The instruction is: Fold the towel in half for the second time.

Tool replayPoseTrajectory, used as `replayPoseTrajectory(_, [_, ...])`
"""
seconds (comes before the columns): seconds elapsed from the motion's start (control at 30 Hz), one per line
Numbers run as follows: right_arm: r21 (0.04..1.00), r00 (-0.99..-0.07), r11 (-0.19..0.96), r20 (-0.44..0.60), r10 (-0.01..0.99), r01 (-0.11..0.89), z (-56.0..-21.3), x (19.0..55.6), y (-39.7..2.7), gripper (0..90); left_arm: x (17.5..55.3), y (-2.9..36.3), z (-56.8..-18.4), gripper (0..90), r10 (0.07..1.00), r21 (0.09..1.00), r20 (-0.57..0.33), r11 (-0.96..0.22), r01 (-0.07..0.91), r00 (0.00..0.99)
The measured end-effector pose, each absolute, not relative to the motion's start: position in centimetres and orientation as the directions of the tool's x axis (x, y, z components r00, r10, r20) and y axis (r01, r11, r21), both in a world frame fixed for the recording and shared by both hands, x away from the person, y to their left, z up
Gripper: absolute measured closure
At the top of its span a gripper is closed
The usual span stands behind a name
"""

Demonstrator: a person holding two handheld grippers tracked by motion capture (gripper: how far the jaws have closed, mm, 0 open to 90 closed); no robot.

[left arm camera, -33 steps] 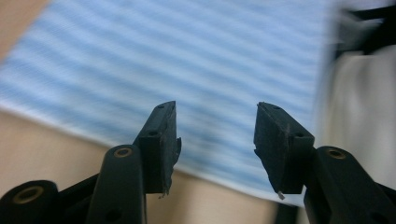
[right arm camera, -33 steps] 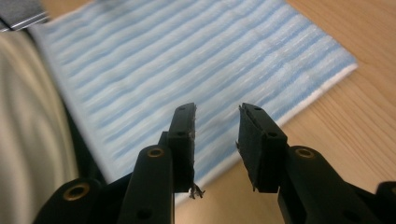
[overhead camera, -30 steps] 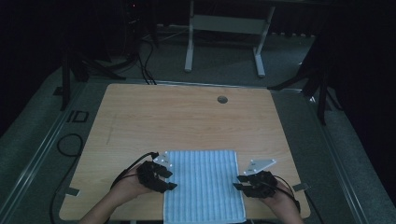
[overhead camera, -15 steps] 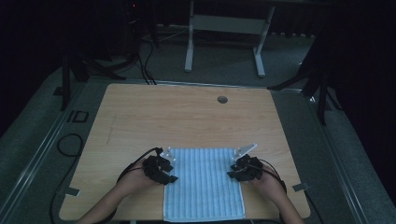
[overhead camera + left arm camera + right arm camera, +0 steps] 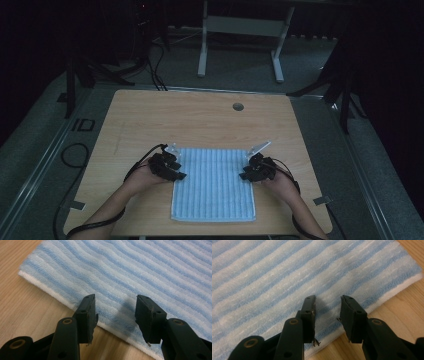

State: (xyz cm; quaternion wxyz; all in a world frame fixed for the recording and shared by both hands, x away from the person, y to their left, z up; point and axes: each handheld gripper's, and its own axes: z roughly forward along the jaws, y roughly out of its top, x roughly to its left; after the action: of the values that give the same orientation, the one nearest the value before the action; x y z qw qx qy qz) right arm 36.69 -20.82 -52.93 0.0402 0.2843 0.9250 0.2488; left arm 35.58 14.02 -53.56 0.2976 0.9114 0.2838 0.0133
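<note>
while the towel (image 5: 213, 183) lies flat at the bench's (image 5: 200, 120) near edge, the left tool (image 5: 176, 171) and right tool (image 5: 246, 172) sit part open over its side edges, gripping nothing.

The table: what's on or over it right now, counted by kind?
Striped blue-and-white towel: 1
Handheld grippers: 2, the left gripper and the right gripper, both with jaws apart over the towel's side edges
Round hole in the table: 1, at
Total: 4
</note>
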Motion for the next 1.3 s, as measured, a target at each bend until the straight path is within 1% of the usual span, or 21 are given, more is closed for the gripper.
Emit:
replayPoseTrajectory(0.03, [0.480, -0.837, 0.718, 0.066, 0.543, 0.504, -52.8, 36.7, -20.8, 63.5, 35.6, 14.0, -53.5, 49.9, 0.522, 0.545, -0.146, -0.666, 0.508, 0.840])
replayPoseTrajectory(0.07, [0.477, -0.839, 0.721, 0.064, 0.541, 0.502, -52.7, 36.7, -20.8, 63.2, 35.6, 14.1, -53.2, 49.6, 0.526, 0.541, -0.128, -0.673, 0.504, 0.841])
replayPoseTrajectory(0.1, [0.478, -0.840, 0.723, 0.059, 0.540, 0.499, -52.5, 36.7, -20.8, 63.2, 35.6, 14.2, -53.0, 47.7, 0.529, 0.542, -0.119, -0.675, 0.502, 0.840])
replayPoseTrajectory(0.2, [0.485, -0.839, 0.720, 0.055, 0.541, 0.496, -51.8, 37.3, -21.3, 62.2, 36.5, 14.6, -51.9, 45.7, 0.557, 0.548, -0.098, -0.661, 0.512, 0.825])
replayPoseTrajectory(0.23, [0.488, -0.833, 0.713, 0.056, 0.550, 0.503, -51.3, 37.9, -21.6, 62.0, 36.8, 14.7, -51.6, 43.4, 0.561, 0.549, -0.096, -0.659, 0.514, 0.822])
replayPoseTrajectory(0.37, [0.506, -0.804, 0.688, 0.021, 0.594, 0.521, -49.5, 40.3, -22.2, 61.2, 39.4, 15.6, -51.1, 42.6, 0.604, 0.549, -0.125, -0.618, 0.562, 0.787])
replayPoseTrajectory(0.47, [0.523, -0.777, 0.649, 0.040, 0.628, 0.552, -48.8, 42.2, -22.4, 62.8, 41.3, 15.7, -51.4, 42.6, 0.637, 0.540, -0.121, -0.601, 0.589, 0.761])
replayPoseTrajectory(0.53, [0.523, -0.751, 0.623, 0.052, 0.658, 0.582, -49.0, 44.0, -22.3, 63.2, 42.1, 15.4, -51.9, 42.6, 0.644, 0.528, -0.123, -0.601, 0.600, 0.755])
replayPoseTrajectory(0.57, [0.514, -0.742, 0.612, 0.075, 0.666, 0.601, -49.2, 44.6, -22.2, 63.1, 42.4, 15.2, -52.2, 42.7, 0.644, 0.518, -0.119, -0.609, 0.601, 0.756])
replayPoseTrajectory(0.73, [0.451, -0.744, 0.643, 0.075, 0.664, 0.619, -51.0, 45.8, -21.1, 61.8, 43.7, 14.5, -53.3, 44.7, 0.656, 0.480, -0.107, -0.624, 0.617, 0.747])
replayPoseTrajectory(0.87, [0.420, -0.756, 0.664, 0.084, 0.650, 0.618, -52.0, 45.7, -20.6, 61.1, 44.0, 14.3, -53.3, 55.6, 0.651, 0.487, -0.115, -0.622, 0.613, 0.751])
replayPoseTrajectory(0.93, [0.404, -0.763, 0.680, 0.077, 0.641, 0.612, -52.4, 45.5, -20.4, 63.9, 44.0, 14.3, -53.3, 61.3, 0.638, 0.486, -0.129, -0.627, 0.609, 0.759])
replayPoseTrajectory(0.97, [0.408, -0.768, 0.685, 0.070, 0.636, 0.604, -52.5, 45.3, -20.3, 69.4, 44.0, 14.2, -53.3, 69.6, 0.631, 0.485, -0.138, -0.629, 0.607, 0.764])
replayPoseTrajectory(1.03, [0.406, -0.778, 0.692, 0.083, 0.623, 0.597, -52.6, 45.2, -20.2, 79.8, 43.9, 14.1, -53.4, 79.7, 0.625, 0.496, -0.157, -0.619, 0.608, 0.765])
replayPoseTrajectory(1.07, [0.403, -0.784, 0.701, 0.071, 0.617, 0.588, -52.5, 45.2, -20.0, 82.9, 43.9, 14.1, -53.3, 83.2, 0.628, 0.509, -0.152, -0.612, 0.605, 0.763])
replayPoseTrajectory(1.17, [0.409, -0.780, 0.707, 0.023, 0.625, 0.578, -52.0, 45.3, -19.8, 85.1, 44.0, 14.5, -52.6, 85.2, 0.641, 0.545, -0.152, -0.581, 0.605, 0.753])
replayPoseTrajectory(1.2, [0.415, -0.778, 0.704, 0.016, 0.628, 0.576, -51.7, 45.4, -19.8, 85.3, 44.0, 14.7, -52.2, 85.4, 0.648, 0.561, -0.159, -0.562, 0.608, 0.745])
replayPoseTrajectory(1.3, [0.464, -0.776, 0.682, 0.022, 0.630, 0.566, -50.1, 45.5, -20.1, 85.5, 43.6, 15.3, -50.5, 85.7, 0.638, 0.594, -0.140, -0.558, 0.580, 0.757])
